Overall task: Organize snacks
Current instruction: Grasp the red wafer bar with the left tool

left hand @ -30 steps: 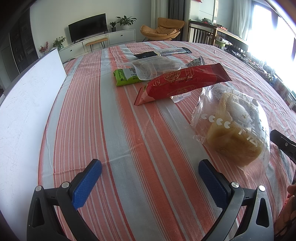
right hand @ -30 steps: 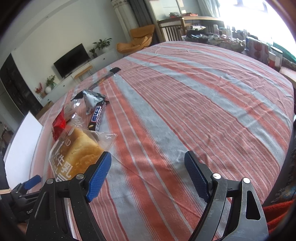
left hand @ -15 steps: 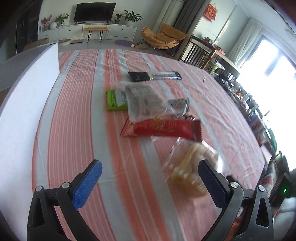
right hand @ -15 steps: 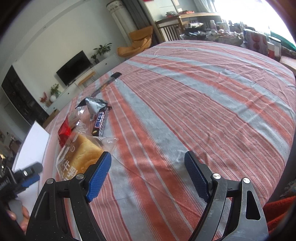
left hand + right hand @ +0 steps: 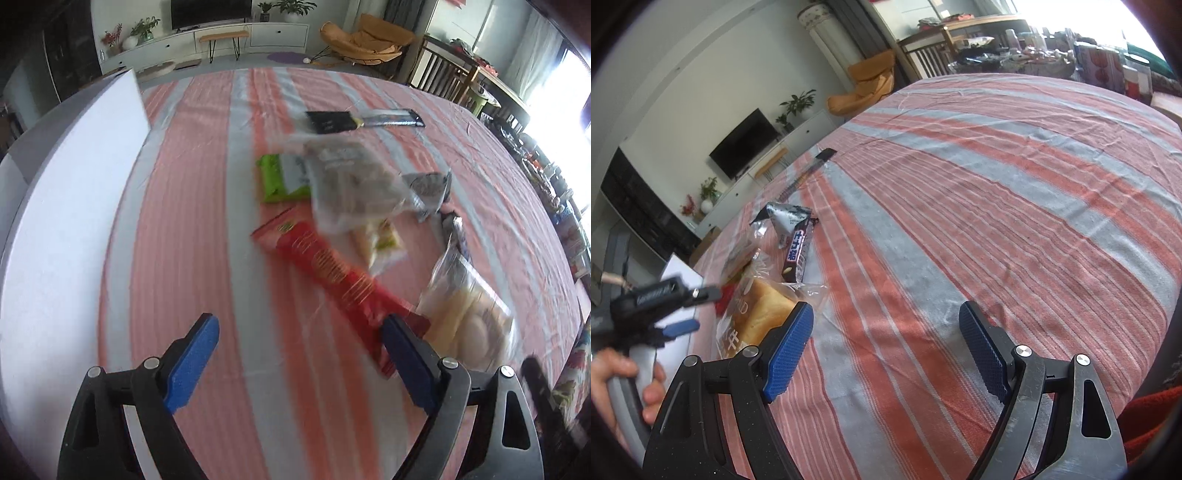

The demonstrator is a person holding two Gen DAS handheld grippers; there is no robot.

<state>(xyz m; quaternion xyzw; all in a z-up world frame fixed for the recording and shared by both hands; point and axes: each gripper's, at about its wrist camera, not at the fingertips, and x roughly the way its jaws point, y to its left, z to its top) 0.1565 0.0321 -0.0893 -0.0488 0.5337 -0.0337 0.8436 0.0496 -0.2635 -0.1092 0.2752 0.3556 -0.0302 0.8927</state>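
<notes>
So the left gripper (image 5: 297, 363) has been swung up and round since a second ago: the red packet (image 5: 332, 273) is now seen near its right pad rather than far up the striped cloth (image 5: 177, 229). Its jaws are closing, nothing between them yet. The right gripper (image 5: 886, 349) is parked wide open, empty, beside the bagged bread (image 5: 757, 314). A pick seems lined up.

Bright daylight glares from the right-hand windows (image 5: 554, 85); left-wrist view motion-blurred, fisheye edges dark.

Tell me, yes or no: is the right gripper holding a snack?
No, the right gripper is open over bare striped cloth, nothing between its pads.
</notes>
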